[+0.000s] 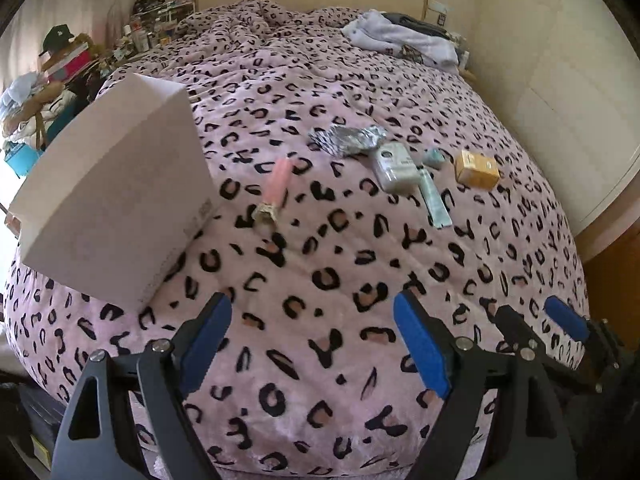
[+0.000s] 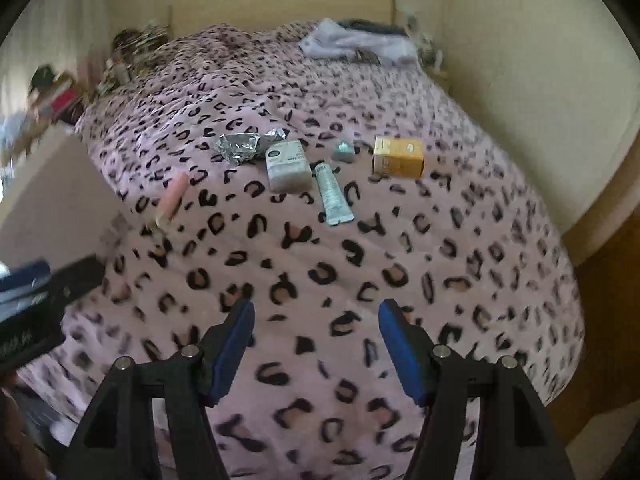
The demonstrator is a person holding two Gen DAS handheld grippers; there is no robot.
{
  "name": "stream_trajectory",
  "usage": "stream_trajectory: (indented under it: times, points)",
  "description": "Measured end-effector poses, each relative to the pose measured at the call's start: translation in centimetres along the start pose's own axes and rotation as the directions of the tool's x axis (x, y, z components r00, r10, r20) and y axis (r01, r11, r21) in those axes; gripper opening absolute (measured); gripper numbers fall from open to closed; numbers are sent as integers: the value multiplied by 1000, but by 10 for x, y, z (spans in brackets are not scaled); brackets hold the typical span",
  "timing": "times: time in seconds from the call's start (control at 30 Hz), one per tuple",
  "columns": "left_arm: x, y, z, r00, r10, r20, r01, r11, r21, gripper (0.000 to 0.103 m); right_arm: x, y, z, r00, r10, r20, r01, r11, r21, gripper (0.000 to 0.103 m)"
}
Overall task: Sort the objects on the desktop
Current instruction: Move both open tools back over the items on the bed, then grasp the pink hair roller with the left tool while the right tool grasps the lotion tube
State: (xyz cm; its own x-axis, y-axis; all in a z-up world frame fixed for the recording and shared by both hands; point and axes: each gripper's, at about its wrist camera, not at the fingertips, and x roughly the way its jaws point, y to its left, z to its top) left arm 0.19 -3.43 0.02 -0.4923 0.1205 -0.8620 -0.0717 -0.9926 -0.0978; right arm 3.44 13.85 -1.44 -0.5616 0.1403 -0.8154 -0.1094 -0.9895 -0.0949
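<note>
Grippers both spread wide, nothing between the jaws: left gripper (image 1: 312,344) and right gripper (image 2: 316,344) hover low over the near part of a pink leopard-print blanket (image 1: 320,264).

Task items lie in a loose row further out, all on the blanket, none in a container that shows. From left to right: pink tube (image 1: 276,186) with a gold cap at its near end, crumpled foil wrapper (image 1: 346,139), white packet (image 1: 394,168), slim pale-green tube (image 2: 332,194), small teal round thing (image 2: 343,150), orange box (image 2: 397,157).

Key relation: the whole row is ahead of both claws, well apart from them. Pink tube sits ahead-left of the left claw, long axis running near-to-far with a slight tilt. Green tube lies almost dead ahead of the right claw, long axis also near-to-far, flat crimped end nearest. Right gripper looks nearer to the green tube, white packet and orange box; left gripper nearer to the pink tube.

White box (image 1: 108,204) sits at left, touching the blanket, just beside the pink tube. It looks like a shut carton; whether it opens or holds anything, cannot tell. No sorted piles are visible, so the scene fits items laid out in a row for sorting or already arranged in one.

Right-wrist view is motion-blurred at its left edge.
</note>
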Motion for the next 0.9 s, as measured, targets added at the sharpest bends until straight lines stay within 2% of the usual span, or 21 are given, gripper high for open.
stream_trajectory:
  times: [0.03, 0.23, 0.43, 0.57, 0.9]
  points:
    - [3, -3, -2, 1000, -1, -3, 1, 1000, 0, 85, 0, 0, -2, 1000, -2, -1, 2, 1000, -7, 67]
    - [23, -14, -7, 1000, 6, -30, -6, 1000, 5, 85, 13, -29, -9, 990, 142, 2, -141, 980, 137, 67]
    - [40, -8, 7, 999, 26, -47, -26, 1000, -7, 85, 35, -43, -2, 987, 161, -21, -155, 972, 177, 67]
    - [51, -3, 23, 998, 41, -41, -41, 999, -10, 85, 48, -39, 9, 985, 173, -14, -170, 975, 143, 67]
    - [108, 9, 78, 996, 73, -54, -74, 997, -4, 85, 112, -42, 64, 983, 182, -7, -180, 977, 113, 67]
